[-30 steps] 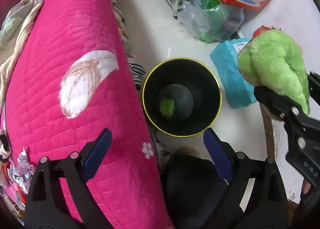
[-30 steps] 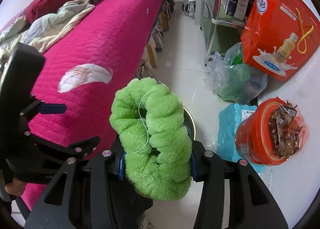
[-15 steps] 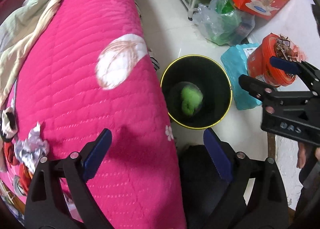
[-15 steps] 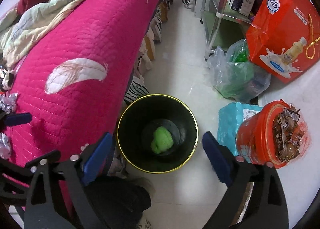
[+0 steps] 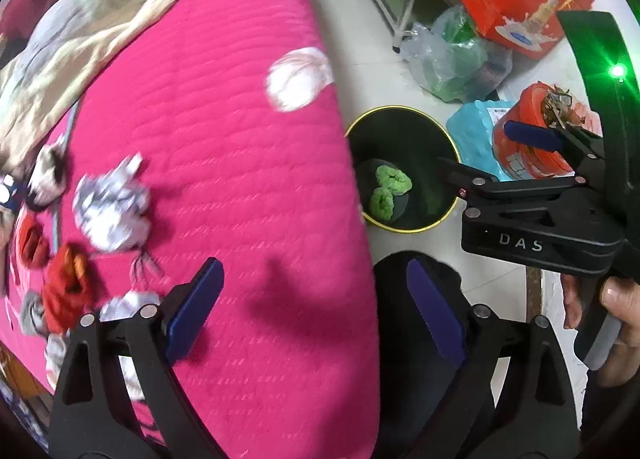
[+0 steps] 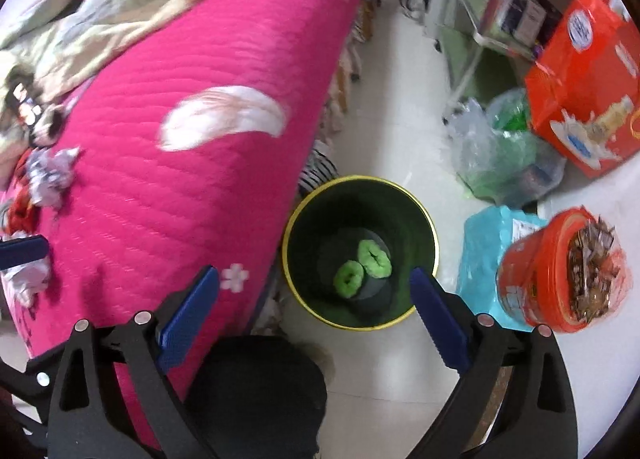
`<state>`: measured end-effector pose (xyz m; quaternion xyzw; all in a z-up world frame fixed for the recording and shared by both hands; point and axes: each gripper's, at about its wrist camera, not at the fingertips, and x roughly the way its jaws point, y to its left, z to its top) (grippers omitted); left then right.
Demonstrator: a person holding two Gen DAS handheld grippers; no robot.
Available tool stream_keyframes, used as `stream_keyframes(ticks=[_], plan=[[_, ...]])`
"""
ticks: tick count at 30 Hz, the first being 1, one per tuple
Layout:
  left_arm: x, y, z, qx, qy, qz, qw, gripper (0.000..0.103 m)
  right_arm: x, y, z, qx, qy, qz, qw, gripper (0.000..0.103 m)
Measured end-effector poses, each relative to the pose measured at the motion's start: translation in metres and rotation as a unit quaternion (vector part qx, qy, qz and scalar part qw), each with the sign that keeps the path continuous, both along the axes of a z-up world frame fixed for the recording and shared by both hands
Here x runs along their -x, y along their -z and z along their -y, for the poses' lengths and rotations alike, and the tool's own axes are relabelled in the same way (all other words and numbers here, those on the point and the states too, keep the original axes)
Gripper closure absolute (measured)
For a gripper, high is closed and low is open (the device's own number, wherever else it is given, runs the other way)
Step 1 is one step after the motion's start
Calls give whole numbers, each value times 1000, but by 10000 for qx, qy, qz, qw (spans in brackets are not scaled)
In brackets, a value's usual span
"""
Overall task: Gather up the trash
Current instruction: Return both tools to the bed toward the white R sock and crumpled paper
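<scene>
Tools both empty, more litter waiting on the bed.
My right tool (image 6: 314,309) is opening, nothing between its jaws, above the black bin (image 6: 420,215) holding two green fluffy pieces (image 6: 362,265). My left tool (image 5: 316,309) is spread over the pink bed (image 5: 224,147); snatching crumpled paper (image 5: 112,207) could snag the quilt or miss.

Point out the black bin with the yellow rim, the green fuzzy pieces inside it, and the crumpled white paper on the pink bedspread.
Black bin with yellow rim (image 6: 416,203): right wrist view, far rim.
Green fuzzy pieces (image 6: 374,257): right wrist view, upper piece.
Crumpled white paper (image 5: 110,211): left wrist view, middle of wad.
</scene>
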<state>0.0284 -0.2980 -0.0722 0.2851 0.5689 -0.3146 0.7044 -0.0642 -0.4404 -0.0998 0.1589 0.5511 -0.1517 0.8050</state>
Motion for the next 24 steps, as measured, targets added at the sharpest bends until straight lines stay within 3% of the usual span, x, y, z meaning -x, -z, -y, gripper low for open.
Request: stream_keyframes(ticks=[14,24], plan=[[-2,-35,-83,229,-721,187,9970,12,-16,-46,-95,303,-1080,193,9935,12],[-3,-39,-131,226,-1145,286,9928,12,-32,-60,-146,409,-1730,197,9839,12]])
